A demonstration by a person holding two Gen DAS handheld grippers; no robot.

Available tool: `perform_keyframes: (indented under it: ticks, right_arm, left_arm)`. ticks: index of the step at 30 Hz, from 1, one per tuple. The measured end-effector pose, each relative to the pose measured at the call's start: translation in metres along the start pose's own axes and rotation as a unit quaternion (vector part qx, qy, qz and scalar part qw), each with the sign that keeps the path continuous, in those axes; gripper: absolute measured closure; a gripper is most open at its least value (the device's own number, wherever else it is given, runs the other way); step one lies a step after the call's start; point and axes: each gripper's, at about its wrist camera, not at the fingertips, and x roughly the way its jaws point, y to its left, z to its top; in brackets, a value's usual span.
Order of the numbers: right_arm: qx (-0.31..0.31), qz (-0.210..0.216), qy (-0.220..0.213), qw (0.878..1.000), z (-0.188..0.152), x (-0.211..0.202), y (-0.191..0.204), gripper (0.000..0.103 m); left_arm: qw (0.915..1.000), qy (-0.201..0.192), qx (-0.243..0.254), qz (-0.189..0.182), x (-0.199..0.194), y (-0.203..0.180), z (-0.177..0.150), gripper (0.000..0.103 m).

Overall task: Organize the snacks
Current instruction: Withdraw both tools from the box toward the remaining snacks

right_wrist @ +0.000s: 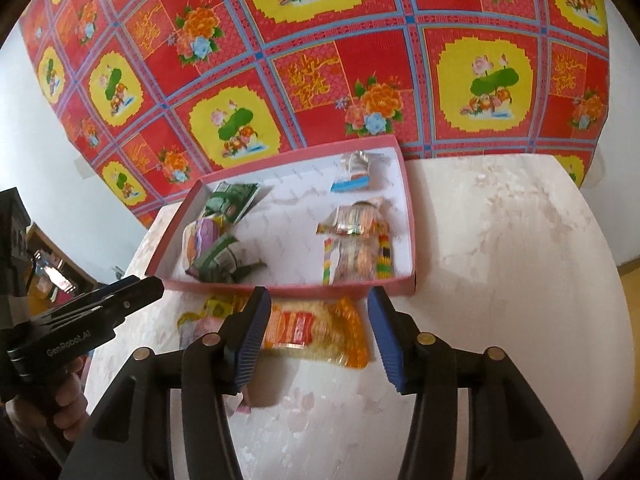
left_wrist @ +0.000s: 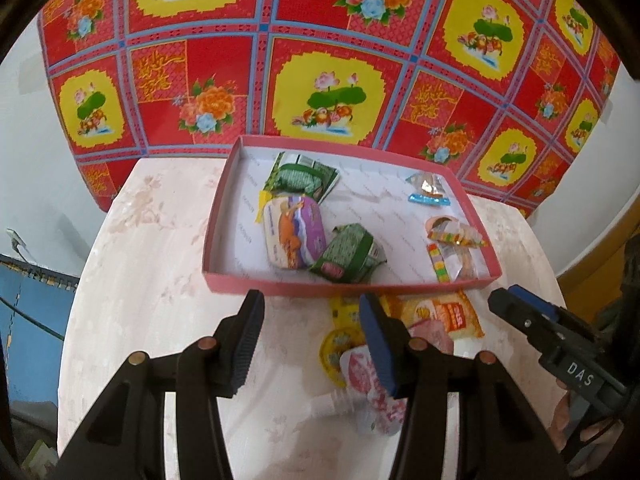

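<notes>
Nearest you in the left wrist view, your left gripper (left_wrist: 312, 334) stands with its black jaws and ribbed blue pads apart, gripping nothing, above the near part of the pale marbled round table (left_wrist: 160, 280). Behind its right finger lie loose snacks: a pink-and-white pouch with a white spout (left_wrist: 360, 380), a round yellow packet (left_wrist: 334, 350) and an orange-yellow snack bag (left_wrist: 448, 314), all on the table just before the near wall of the shallow pink cardboard box (left_wrist: 224, 280). Inside the box, toward its left side, rest two green wrapped packets (left_wrist: 348, 254) and a purple-and-orange packet (left_wrist: 292, 234); along its right wall lie clear wrappers with coloured stripes (left_wrist: 452, 240). Your right gripper (left_wrist: 532, 312) enters at the right edge.

In the right wrist view, your right gripper (right_wrist: 316, 334) also stands parted and empty, its pads clear of the orange-yellow snack bag (right_wrist: 312, 328) lying between and beyond them, close to the box's near wall (right_wrist: 280, 282). Your left gripper (right_wrist: 132, 292) reaches in from the left, a hand (right_wrist: 68, 400) on its grip. A red floral quilt (right_wrist: 320, 60) lies beyond the table's far edge.
</notes>
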Motion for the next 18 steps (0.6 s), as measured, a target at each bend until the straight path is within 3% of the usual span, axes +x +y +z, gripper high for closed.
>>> perform_keyframes:
  ticks: [12, 18]
  right_arm:
    - [0.005, 0.019, 0.018, 1.000, -0.024, -0.004, 0.014, 0.051]
    - [0.003, 0.049, 0.025, 0.998, -0.033, -0.003, 0.025, 0.040]
  left_arm:
    - [0.9998, 0.014, -0.009, 0.014, -0.004, 0.016, -0.024, 0.051]
    - [0.9994, 0.018, -0.021, 0.018, -0.006, 0.027, -0.034, 0.051]
